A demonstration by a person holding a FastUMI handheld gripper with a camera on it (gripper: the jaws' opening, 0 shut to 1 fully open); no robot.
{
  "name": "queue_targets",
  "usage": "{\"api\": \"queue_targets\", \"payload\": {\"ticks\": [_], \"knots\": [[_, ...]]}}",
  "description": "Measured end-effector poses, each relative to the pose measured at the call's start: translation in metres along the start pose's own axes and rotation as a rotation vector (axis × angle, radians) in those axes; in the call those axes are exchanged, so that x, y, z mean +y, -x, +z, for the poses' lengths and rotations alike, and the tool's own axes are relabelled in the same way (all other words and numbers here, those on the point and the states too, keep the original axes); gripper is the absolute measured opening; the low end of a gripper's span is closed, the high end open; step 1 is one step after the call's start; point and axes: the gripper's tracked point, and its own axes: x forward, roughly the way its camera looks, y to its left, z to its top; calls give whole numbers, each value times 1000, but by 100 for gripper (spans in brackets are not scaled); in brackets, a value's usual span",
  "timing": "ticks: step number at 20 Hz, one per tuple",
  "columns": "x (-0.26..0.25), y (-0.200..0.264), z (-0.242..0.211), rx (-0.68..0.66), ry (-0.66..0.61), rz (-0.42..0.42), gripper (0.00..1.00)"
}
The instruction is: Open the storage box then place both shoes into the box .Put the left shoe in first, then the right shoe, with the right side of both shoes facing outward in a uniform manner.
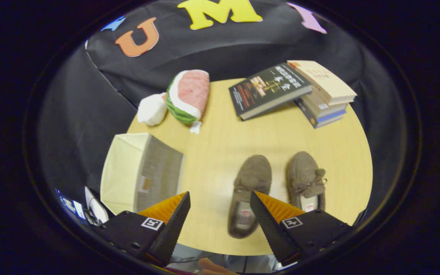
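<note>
Gripper view, taken from above a round wooden table (220, 152): the gripper (220, 198) hangs with its fingers spread wide and nothing held between them. Left shoe (249, 194), a brown fuzzy moccasin, lies just ahead of the fingers, its heel partly covered by the right finger. Right shoe (306, 179) sits just beside the left shoe, apart from it, toes pointing the same way. Storage box (141, 172), a pale fabric one, stands well left of the left shoe. Beyond the left shoe lie a watermelon-slice plush (188, 95) and a stack of books (292, 91).
</note>
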Motion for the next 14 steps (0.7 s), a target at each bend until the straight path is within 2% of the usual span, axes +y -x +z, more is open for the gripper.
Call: {"api": "queue_targets", "payload": {"ticks": [3, 7, 10, 13, 14], "knots": [[-41, -25, -33, 94, -20, -57, 95], [-78, -53, -52, 153, -27, -126, 85], [-85, -70, -57, 167, 14, -139, 73], [-84, -84, -64, 190, -5, -117, 62], [-80, -90, -63, 192, -26, -87, 58]]}}
